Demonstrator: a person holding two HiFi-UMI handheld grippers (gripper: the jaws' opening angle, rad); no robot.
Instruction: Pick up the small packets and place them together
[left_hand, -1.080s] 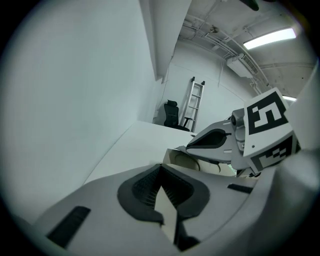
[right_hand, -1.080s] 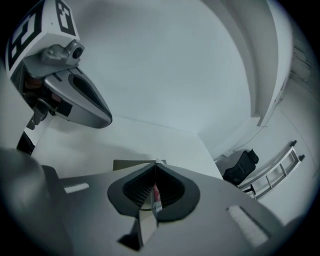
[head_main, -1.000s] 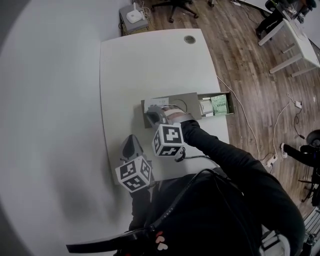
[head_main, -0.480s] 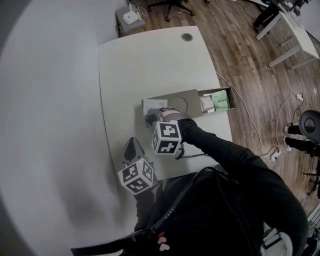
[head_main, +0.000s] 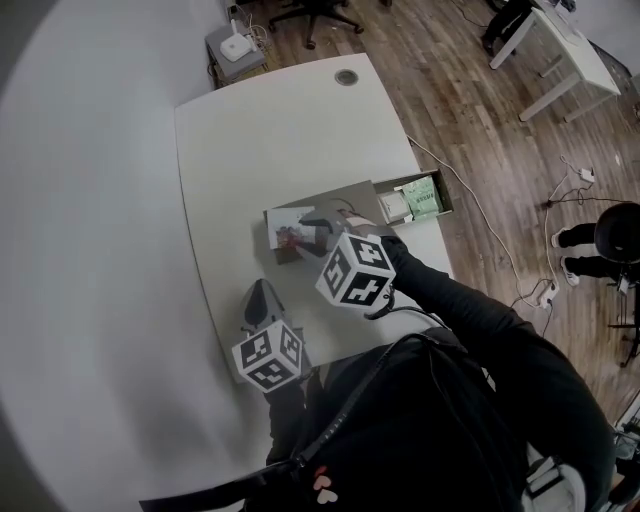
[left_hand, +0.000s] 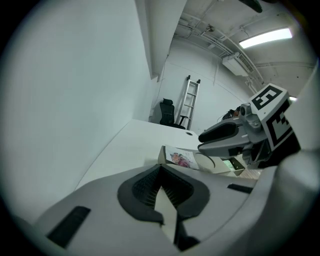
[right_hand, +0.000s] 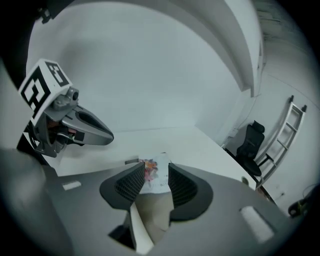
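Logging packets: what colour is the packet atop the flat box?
White packet with pink-red print; left gripper view shows it best.

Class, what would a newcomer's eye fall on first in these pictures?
The right gripper, its jaws just opening, hovers over a pink-printed packet, seen between them, on the left end of a flat box in the head view. Green packets lie in the box's open right end.

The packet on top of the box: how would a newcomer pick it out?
Find the white table, then the long grey box across it. On the box's left end lies a flat white packet; unlike the green and white packets inside its open right end, it bears a pink picture.
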